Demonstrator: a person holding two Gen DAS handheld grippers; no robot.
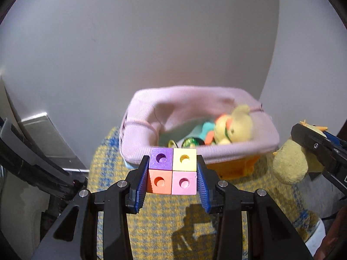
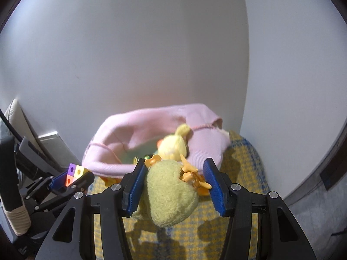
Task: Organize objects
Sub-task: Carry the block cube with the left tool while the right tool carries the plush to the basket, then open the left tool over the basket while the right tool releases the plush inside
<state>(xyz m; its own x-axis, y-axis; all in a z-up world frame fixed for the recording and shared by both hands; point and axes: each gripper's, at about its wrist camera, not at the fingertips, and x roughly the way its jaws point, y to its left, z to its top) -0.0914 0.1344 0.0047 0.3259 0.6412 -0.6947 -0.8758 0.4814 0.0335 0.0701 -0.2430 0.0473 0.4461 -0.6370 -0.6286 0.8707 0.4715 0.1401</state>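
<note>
A yellow-and-blue woven mat (image 1: 164, 216) lies before a pale wall. The left gripper (image 1: 172, 173) clamps a rigid, light block cluster (image 1: 172, 172) by its flat sides. The right gripper (image 2: 174, 184) pinches a soft, compressible plush toy (image 2: 169, 195). Both are held just short of the pink fabric basket (image 1: 216, 151).

Four-coloured block cluster (image 1: 173, 170) and yellow plush (image 2: 171, 192) held near pink basket (image 1: 238, 149).

Two tools: left tool (image 1: 173, 173), right tool (image 2: 173, 179). One block cluster (image 1: 173, 171) of four cubes: purple, yellow, orange, pink. Two yellow plush toys: one (image 2: 171, 192) near, one (image 1: 235, 127) in far basket. One pink fabric basket (image 1: 216, 151). One yellow-blue woven cloth (image 1: 162, 227). Small items in basket too blurred to count.
</note>
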